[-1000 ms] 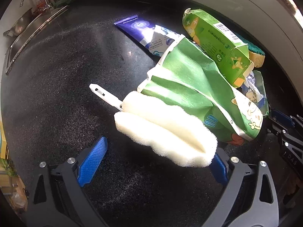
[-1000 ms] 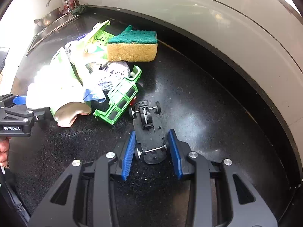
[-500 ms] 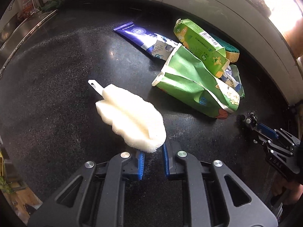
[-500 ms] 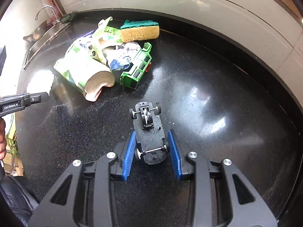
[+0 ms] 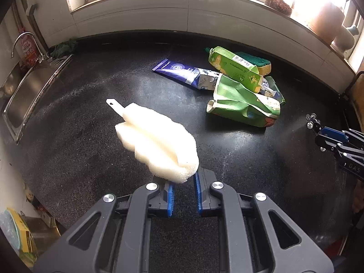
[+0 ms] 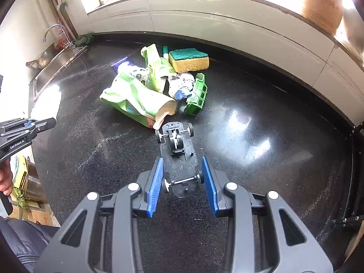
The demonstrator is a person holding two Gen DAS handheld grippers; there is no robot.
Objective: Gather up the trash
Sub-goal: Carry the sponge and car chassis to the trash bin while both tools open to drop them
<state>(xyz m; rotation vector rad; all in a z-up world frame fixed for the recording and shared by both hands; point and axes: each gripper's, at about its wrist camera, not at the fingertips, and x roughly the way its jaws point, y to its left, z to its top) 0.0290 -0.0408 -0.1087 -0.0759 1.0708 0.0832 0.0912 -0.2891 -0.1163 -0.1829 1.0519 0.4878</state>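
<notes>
My left gripper (image 5: 183,182) is shut on the near end of a white foam sponge brush (image 5: 157,143), held above the black counter (image 5: 79,147); its white handle tip points away. My right gripper (image 6: 182,170) is shut on a black toy car chassis (image 6: 178,157), wheels up, lifted off the counter. A trash pile lies behind: a crumpled green bag (image 5: 241,102), a green carton (image 5: 234,68), a blue tube (image 5: 182,72) and crumpled paper (image 6: 182,84). The right gripper also shows at the right edge of the left wrist view (image 5: 318,129).
A yellow-green scouring sponge (image 6: 190,60) and a green toy truck body (image 6: 196,96) sit by the pile. A steel sink (image 5: 20,91) with a tap is at the far left. The white tiled wall (image 5: 182,13) runs behind the counter.
Both grippers rose and pulled back from the pile. The left closed on the foam brush and lifted it. The right kept hold of the car chassis.
</notes>
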